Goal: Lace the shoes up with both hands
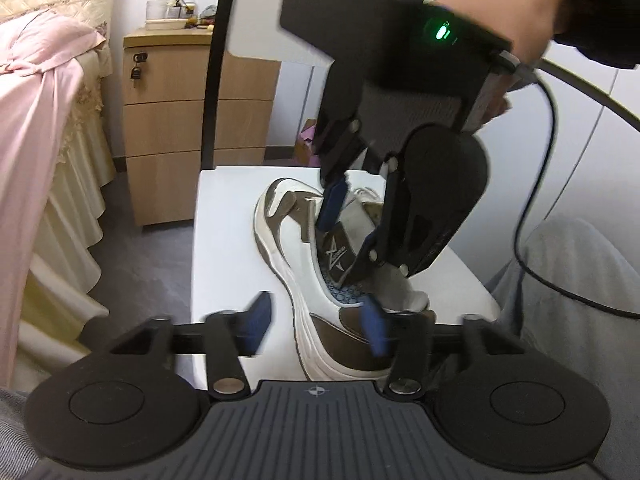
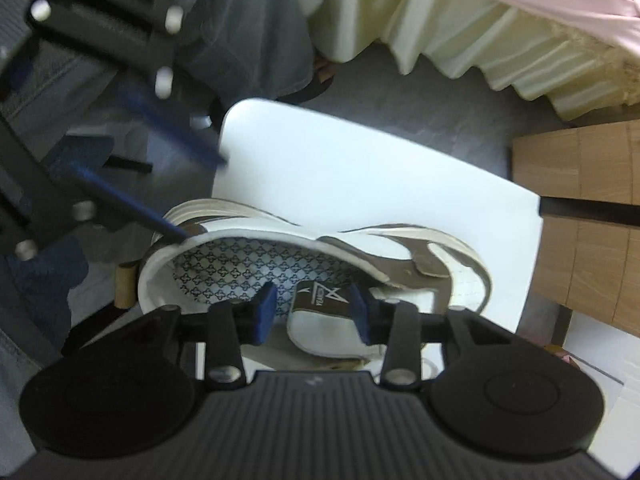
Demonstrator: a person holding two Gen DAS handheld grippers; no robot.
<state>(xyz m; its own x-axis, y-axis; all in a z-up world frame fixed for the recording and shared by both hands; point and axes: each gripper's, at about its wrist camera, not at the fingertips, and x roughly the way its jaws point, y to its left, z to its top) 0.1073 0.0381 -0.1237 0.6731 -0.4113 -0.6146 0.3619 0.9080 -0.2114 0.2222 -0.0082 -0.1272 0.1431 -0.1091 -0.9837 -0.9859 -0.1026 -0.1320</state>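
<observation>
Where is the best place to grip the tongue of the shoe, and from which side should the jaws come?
Probably the free top edge of the tongue, taken from above: it stands up in the opening of the shoe as a thin flap, so the jaws of the right gripper can straddle its two faces.

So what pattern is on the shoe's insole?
The insole is pale with a repeating dark blue clover-like print, clearest in the right wrist view.

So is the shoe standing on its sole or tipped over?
Standing on its sole. The shoe sits on the white table with its opening up, the patterned insole visible from above and the tongue upright.
</observation>
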